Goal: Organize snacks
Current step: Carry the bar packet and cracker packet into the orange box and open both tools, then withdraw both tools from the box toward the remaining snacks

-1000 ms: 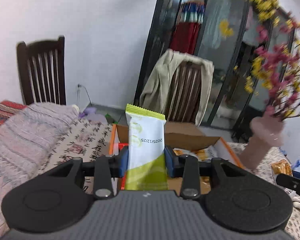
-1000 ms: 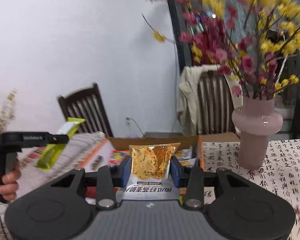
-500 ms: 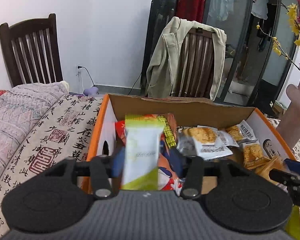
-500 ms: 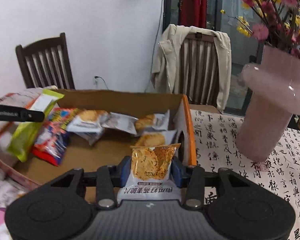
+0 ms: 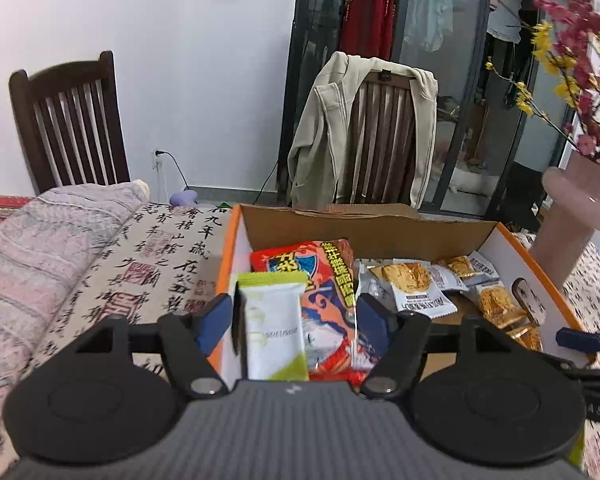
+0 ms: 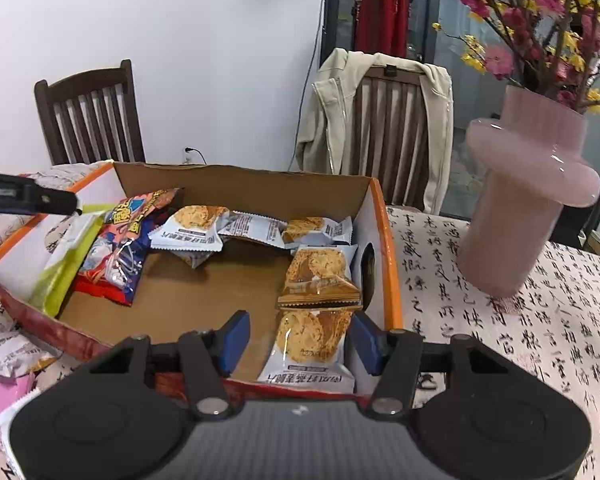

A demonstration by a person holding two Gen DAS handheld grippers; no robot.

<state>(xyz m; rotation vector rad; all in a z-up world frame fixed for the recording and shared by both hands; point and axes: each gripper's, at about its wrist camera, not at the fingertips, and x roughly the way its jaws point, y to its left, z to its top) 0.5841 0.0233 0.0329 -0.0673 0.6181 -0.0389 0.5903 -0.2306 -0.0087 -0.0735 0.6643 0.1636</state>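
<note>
An orange-rimmed cardboard box (image 5: pixel 228 248) holds snacks. My left gripper (image 5: pixel 294 322) is open over its left end; a green-and-white packet (image 5: pixel 274 332) lies loose between the jaws, leaning on the left wall beside a red-and-blue bag (image 5: pixel 324 280). My right gripper (image 6: pixel 298 342) is open over the box's near right corner (image 6: pixel 392 280); a white-and-gold cracker packet (image 6: pixel 312 344) lies between the jaws, untouched by the pads. Several more cracker packets (image 6: pixel 196 228) lie inside. The green packet (image 6: pixel 66 256) also shows in the right wrist view.
A pink vase (image 6: pixel 524 196) with flowering branches stands right of the box on the calligraphy tablecloth (image 6: pixel 500 340). Two wooden chairs (image 5: pixel 68 120) stand behind, one draped with a beige jacket (image 5: pixel 332 128). Loose packets (image 6: pixel 8 352) lie at the table's left front.
Both grippers came down over the box and opened. The green packet dropped against the left wall; the cracker packet dropped into the near right corner.
</note>
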